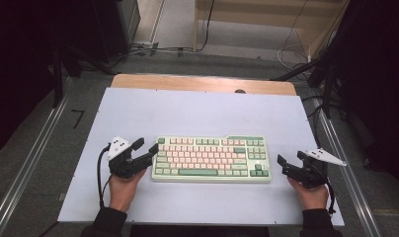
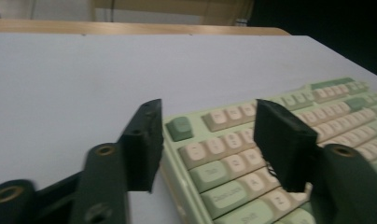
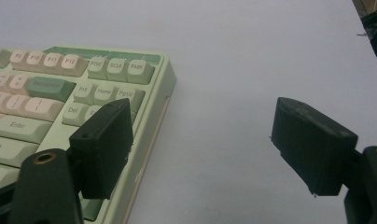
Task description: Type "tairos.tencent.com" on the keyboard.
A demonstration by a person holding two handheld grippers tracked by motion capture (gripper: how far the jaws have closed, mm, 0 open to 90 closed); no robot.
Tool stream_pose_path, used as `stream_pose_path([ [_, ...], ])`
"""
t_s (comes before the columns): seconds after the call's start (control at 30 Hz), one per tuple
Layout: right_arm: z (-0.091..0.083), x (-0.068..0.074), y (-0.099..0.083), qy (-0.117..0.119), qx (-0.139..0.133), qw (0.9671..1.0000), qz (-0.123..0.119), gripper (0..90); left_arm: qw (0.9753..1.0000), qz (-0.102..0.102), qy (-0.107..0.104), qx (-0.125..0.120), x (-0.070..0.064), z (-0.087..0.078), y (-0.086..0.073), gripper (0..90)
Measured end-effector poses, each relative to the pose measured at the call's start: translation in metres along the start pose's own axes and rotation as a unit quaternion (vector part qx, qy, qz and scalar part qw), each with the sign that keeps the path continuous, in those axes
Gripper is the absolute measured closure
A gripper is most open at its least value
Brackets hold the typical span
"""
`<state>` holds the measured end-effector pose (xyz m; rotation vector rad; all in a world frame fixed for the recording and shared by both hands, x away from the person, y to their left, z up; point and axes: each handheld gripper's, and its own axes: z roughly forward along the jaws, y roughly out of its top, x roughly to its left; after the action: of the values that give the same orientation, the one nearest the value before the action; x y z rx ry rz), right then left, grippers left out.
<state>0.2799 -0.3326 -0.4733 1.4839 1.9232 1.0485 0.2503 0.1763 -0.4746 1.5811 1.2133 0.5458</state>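
A green and pink keyboard (image 1: 211,159) is lying flat on the white desk (image 1: 197,113), toward the near edge, between the two hands. The left tool (image 1: 145,149) is being held open at the keyboard's left end, its jaws straddling that corner. The right tool (image 1: 290,158) is being held open just beside the keyboard's right end, one jaw seen over the edge keys, the other over bare desk.

The high view looks forward and down over the whole counter (image 1: 197,113), while each gripper view rides low and close along its own jaws, both sharing the keyboard (image 1: 211,159), one at its left end, one at its right.
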Motion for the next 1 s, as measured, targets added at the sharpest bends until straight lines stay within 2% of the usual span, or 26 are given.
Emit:
stream_pose_path([
  [0.17,0.000,0.001,0.000,0.002,0.001,1.0000,0.000,19.1,0.9991,0.016,-0.030,0.024,-0.013,0.015,0.002,64.9],
  [0.3,0.001,0.001,-0.001,0.003,0.001,1.0000,-0.001,19.0,0.9973,0.027,-0.049,0.047,-0.022,0.027,0.004,87.0],
  [0.33,0.001,0.001,-0.001,0.003,0.002,1.0000,-0.002,19.0,0.9966,0.027,-0.057,0.053,-0.024,0.030,0.005,90.0],
  [0.43,0.001,0.001,-0.001,0.003,0.003,1.0000,-0.001,18.9,0.9953,0.033,-0.065,0.063,-0.029,0.036,0.006,90.0],
  [0.47,0.001,0.001,-0.001,0.003,0.002,1.0000,-0.001,18.9,0.9934,0.038,-0.078,0.076,-0.034,0.043,0.007,90.0],
  [0.5,0.001,0.001,-0.001,0.003,0.002,1.0000,-0.001,18.9,0.9934,0.038,-0.078,0.076,-0.034,0.043,0.007,90.0],
  [0.57,0.001,0.002,-0.001,0.003,0.003,1.0000,0.000,18.9,0.9910,0.051,-0.082,0.093,-0.043,0.053,0.008,90.0],
  [0.63,0.001,0.002,-0.001,0.004,0.005,1.0000,-0.001,18.9,0.9904,0.053,-0.082,0.097,-0.047,0.056,0.008,90.0],
  [0.67,0.002,0.002,-0.001,0.005,0.006,1.0000,-0.002,18.9,0.9888,0.063,-0.083,0.107,-0.053,0.062,0.008,90.0],
  [0.73,0.002,0.002,-0.001,0.005,0.006,1.0000,-0.001,18.9,0.9883,0.068,-0.080,0.111,-0.057,0.065,0.008,90.0],
  [0.77,0.002,0.002,-0.001,0.005,0.006,1.0000,-0.001,19.0,0.9859,0.077,-0.084,0.122,-0.063,0.071,0.008,90.0],
  [0.8,0.002,0.002,-0.001,0.005,0.006,1.0000,-0.001,18.9,0.9859,0.077,-0.084,0.122,-0.063,0.071,0.008,90.0],
  [0.83,0.002,0.002,-0.001,0.005,0.006,1.0000,0.000,18.9,0.9839,0.088,-0.081,0.132,-0.068,0.076,0.008,90.0],
  [0.87,0.002,0.002,-0.002,0.005,0.007,1.0000,-0.001,19.0,0.9839,0.088,-0.081,0.132,-0.068,0.076,0.008,90.0],
  [1.0,0.002,0.002,-0.002,0.005,0.008,1.0000,-0.001,19.0,0.9805,0.100,-0.072,0.154,-0.074,0.085,0.006,90.0],
])
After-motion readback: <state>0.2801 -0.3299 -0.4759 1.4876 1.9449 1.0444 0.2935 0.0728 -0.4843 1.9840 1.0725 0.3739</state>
